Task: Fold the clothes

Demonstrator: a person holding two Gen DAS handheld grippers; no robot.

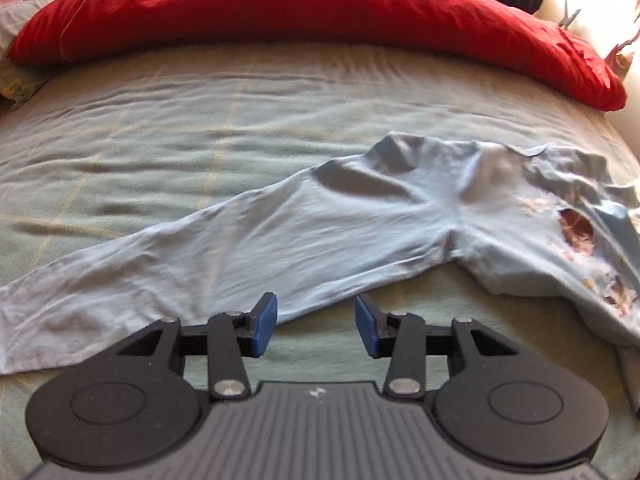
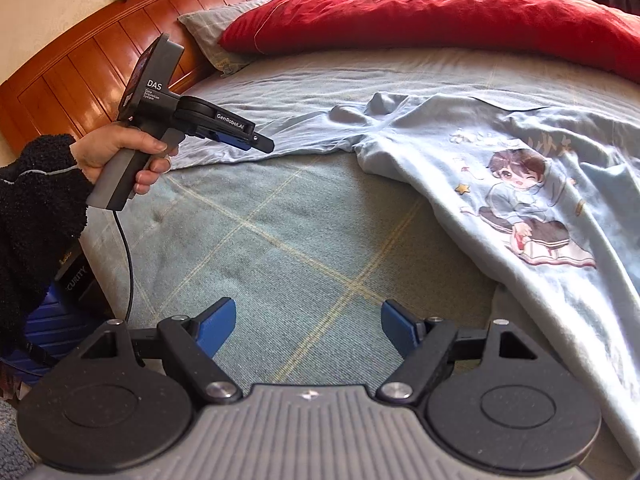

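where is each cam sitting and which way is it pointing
Left wrist: on the left gripper, angled down over the shirt's sleeve; only its own open fingers show.
Right wrist: on the right gripper, facing the headboard; shows the left hand and black sleeve.
Shared: blue shirt, red duvet, bed sheet.

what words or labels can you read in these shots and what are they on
"DAS", on the left tool's grey body.
"Data Acquisition System", small print just below it.
"GenRobot.AI", on that tool's black arm.
"CURITY", cut off, on a dark box by the bed.
Pale characters above the cartoon on the blue shirt: too faint to read.
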